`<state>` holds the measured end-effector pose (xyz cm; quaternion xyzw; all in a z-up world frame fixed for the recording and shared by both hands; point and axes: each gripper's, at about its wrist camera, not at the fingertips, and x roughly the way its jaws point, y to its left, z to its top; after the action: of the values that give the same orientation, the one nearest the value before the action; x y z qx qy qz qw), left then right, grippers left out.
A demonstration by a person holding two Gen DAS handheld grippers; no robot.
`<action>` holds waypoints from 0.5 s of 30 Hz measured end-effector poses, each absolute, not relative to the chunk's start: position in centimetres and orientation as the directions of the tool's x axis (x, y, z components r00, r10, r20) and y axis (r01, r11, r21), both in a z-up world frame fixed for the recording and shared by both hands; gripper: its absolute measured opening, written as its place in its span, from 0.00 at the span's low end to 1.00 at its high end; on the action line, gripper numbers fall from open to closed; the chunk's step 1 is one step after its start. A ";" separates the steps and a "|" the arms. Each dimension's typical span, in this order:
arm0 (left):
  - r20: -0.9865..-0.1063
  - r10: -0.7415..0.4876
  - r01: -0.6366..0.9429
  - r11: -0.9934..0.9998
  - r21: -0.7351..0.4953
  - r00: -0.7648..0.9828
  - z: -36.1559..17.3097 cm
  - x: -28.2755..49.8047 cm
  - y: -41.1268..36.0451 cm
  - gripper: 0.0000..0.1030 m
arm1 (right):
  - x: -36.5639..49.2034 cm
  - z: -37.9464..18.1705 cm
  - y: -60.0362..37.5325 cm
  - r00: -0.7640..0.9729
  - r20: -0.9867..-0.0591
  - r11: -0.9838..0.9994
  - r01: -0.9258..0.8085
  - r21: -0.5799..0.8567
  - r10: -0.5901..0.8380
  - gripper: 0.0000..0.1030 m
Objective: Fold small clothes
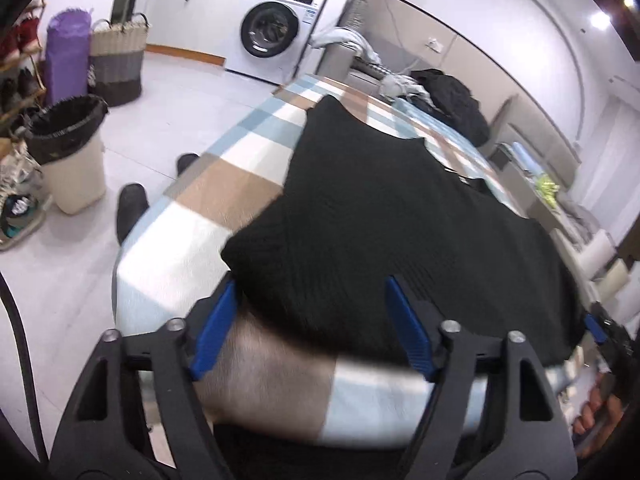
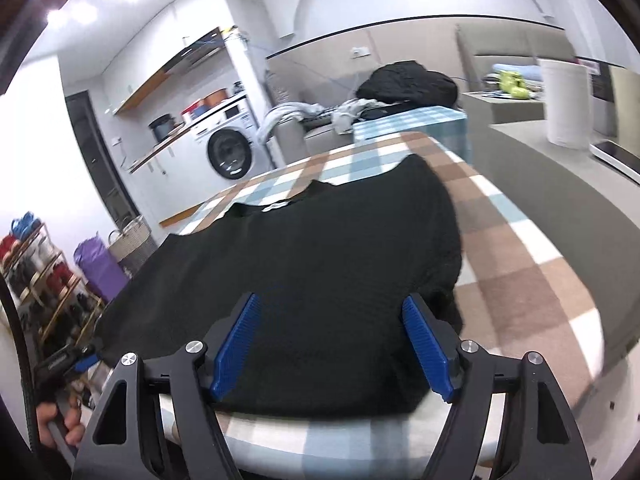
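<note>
A black knit garment (image 1: pixel 380 216) lies spread flat on a table with a checked cloth (image 1: pixel 192 248); its neckline (image 2: pixel 276 205) points away from me. My left gripper (image 1: pixel 310 282) is at the garment's near left hem, jaws apart, with the hem lying between the blue pads (image 1: pixel 214 328); no pad presses on it. My right gripper (image 2: pixel 330 298) hovers over the near right hem of the garment (image 2: pixel 320 264), jaws wide and nothing pinched. Each view catches the other gripper at its edge: the right gripper (image 1: pixel 600 330), the left gripper (image 2: pixel 74 360).
A pile of dark clothes (image 2: pixel 408 82) and grey laundry (image 2: pixel 288 114) sit beyond the table's far end. On the floor to the left stand a lined bin (image 1: pixel 72 156), a woven basket (image 1: pixel 118 60), a purple roll (image 1: pixel 66 56) and a washing machine (image 1: pixel 272 36). A white cylinder (image 2: pixel 564 100) stands on the right counter.
</note>
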<state>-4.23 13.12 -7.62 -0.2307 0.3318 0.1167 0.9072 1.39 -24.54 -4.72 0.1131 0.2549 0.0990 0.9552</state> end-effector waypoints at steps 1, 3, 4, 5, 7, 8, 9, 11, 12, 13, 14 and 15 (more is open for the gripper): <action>-0.659 0.078 -0.380 0.865 -0.329 0.748 -7.7 -3.6 13.2 0.50 | 1.8 -4.7 -24.1 0.847 -0.464 0.953 -0.148 0.263 0.259 0.73; -0.667 0.100 -0.408 0.853 -0.324 0.738 -7.9 -2.5 13.6 0.33 | 2.4 -4.6 -23.2 0.840 -0.462 0.949 -0.183 0.255 0.286 0.73; -0.667 0.087 -0.407 0.848 -0.341 0.740 -7.9 -2.0 13.7 0.28 | 2.6 -4.6 -22.9 0.836 -0.465 0.949 -0.193 0.250 0.293 0.73; -0.670 0.070 -0.403 0.843 -0.356 0.739 -8.0 -1.7 13.9 0.19 | 2.9 -4.6 -22.6 0.833 -0.467 0.949 -0.201 0.245 0.297 0.73; -0.662 0.072 -0.405 0.839 -0.365 0.746 -7.9 -1.3 13.9 0.16 | 3.1 -4.9 -21.9 0.830 -0.473 0.951 -0.208 0.228 0.295 0.73; -0.654 0.074 -0.399 0.841 -0.365 0.753 -7.6 -1.3 13.7 0.14 | 3.1 -5.1 -21.8 0.828 -0.476 0.952 -0.215 0.219 0.297 0.73; -0.649 0.073 -0.394 0.843 -0.366 0.758 -7.4 -1.4 13.7 0.13 | 3.1 -5.2 -21.5 0.828 -0.480 0.955 -0.216 0.204 0.290 0.73; -0.628 0.084 -0.381 0.854 -0.355 0.774 -6.8 -1.6 13.6 0.13 | 2.9 -5.5 -21.4 0.831 -0.486 0.961 -0.209 0.181 0.272 0.73; -0.618 0.086 -0.374 0.857 -0.354 0.781 -6.4 -1.6 13.5 0.13 | 2.8 -5.6 -21.4 0.829 -0.490 0.962 -0.208 0.175 0.268 0.73; -0.614 0.089 -0.369 0.863 -0.346 0.784 -6.1 -1.7 13.4 0.13 | 2.9 -5.6 -21.5 0.828 -0.494 0.963 -0.203 0.179 0.266 0.73; -0.605 0.103 -0.361 0.876 -0.321 0.790 -5.7 -1.6 13.0 0.12 | 3.0 -5.7 -21.6 0.826 -0.499 0.964 -0.193 0.183 0.261 0.75; -0.593 0.122 -0.351 0.891 -0.288 0.796 -5.1 -1.4 12.4 0.12 | 3.0 -5.8 -21.8 0.825 -0.504 0.965 -0.187 0.184 0.256 0.77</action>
<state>-1.42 12.42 -5.09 -0.1955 0.2927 0.1276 0.9273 3.02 -21.77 -5.76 0.0632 0.2720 0.1161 0.9532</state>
